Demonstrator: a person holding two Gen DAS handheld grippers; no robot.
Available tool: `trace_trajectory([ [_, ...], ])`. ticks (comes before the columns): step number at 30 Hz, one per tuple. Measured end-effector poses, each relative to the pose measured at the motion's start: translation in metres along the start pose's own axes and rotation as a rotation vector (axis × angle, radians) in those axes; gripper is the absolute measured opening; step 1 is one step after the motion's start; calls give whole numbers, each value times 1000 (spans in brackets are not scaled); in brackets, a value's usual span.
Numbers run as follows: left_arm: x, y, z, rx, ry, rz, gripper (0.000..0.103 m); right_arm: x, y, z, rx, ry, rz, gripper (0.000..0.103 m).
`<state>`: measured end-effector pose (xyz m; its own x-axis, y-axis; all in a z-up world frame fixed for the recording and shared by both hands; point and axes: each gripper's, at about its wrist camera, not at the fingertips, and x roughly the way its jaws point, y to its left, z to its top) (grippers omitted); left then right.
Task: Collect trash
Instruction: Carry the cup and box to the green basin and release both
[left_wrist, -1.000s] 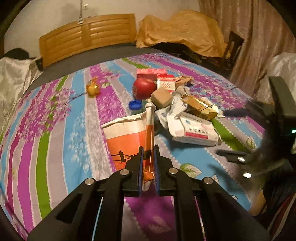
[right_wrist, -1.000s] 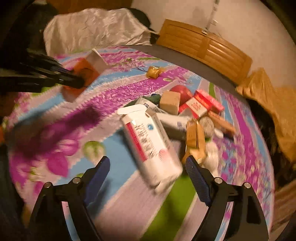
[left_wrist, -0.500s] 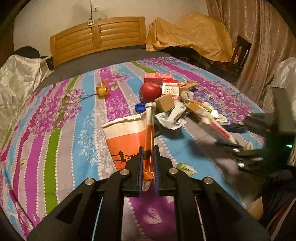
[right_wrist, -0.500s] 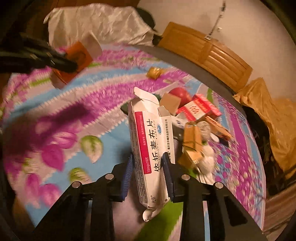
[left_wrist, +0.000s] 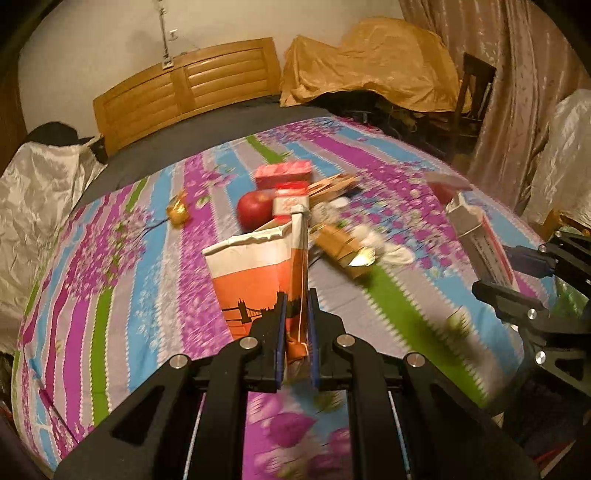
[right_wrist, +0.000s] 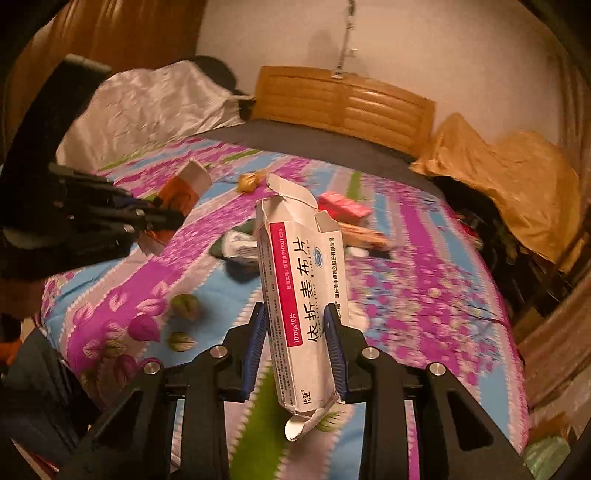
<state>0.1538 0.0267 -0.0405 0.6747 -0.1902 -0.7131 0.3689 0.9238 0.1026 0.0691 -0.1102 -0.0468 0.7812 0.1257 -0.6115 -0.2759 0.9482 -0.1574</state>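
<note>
My left gripper (left_wrist: 295, 314) is shut on the folded edge of an orange and white paper bag (left_wrist: 255, 280), held above the striped floral bedspread (left_wrist: 110, 280). My right gripper (right_wrist: 295, 328) is shut on a white medicine box (right_wrist: 299, 295) with a pink stripe, lifted off the bed; it also shows in the left wrist view (left_wrist: 480, 240) at the right. The trash pile (left_wrist: 332, 236) lies mid-bed: a gold-brown carton (left_wrist: 343, 247), white wrappers (left_wrist: 384, 247), a red and white box (left_wrist: 291, 201), a pink box (left_wrist: 282, 173), a red apple (left_wrist: 255, 208).
A gold foil wrapper (left_wrist: 177, 210) lies apart at the left. A wooden headboard (left_wrist: 184, 88) stands behind the bed. A silver sheet (left_wrist: 40, 192) covers something at the left. A yellow cloth heap (left_wrist: 369, 62) and a chair (left_wrist: 476, 88) stand at the right.
My right gripper closed on the white medicine box and lifted it up and away from the pile. My left gripper kept hold of the orange bag.
</note>
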Motion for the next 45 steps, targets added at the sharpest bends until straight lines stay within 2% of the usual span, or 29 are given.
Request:
trace_trajectory([
  [5,-3,-46,30,59,-30,-30,9,-39,-48,-5,67,-30,-96,33],
  [10,-4,-103,63,148,-73,-80,9,-81,-113,-19,146,-49,-220,34],
  [17,0,-196,100,285,-113,-177,9,-141,-206,-56,247,-46,-432,34],
  [21,0,-262,117,381,-128,-256,9,-173,-251,-84,315,-33,-532,34],
  [31,-3,-409,124,604,-170,-408,9,-249,-346,-173,519,40,-759,35],
  [35,2,-455,120,680,-166,-455,9,-272,-367,-204,587,59,-825,35],
  [45,9,-536,110,772,-107,-584,9,-291,-393,-253,674,113,-890,35],
])
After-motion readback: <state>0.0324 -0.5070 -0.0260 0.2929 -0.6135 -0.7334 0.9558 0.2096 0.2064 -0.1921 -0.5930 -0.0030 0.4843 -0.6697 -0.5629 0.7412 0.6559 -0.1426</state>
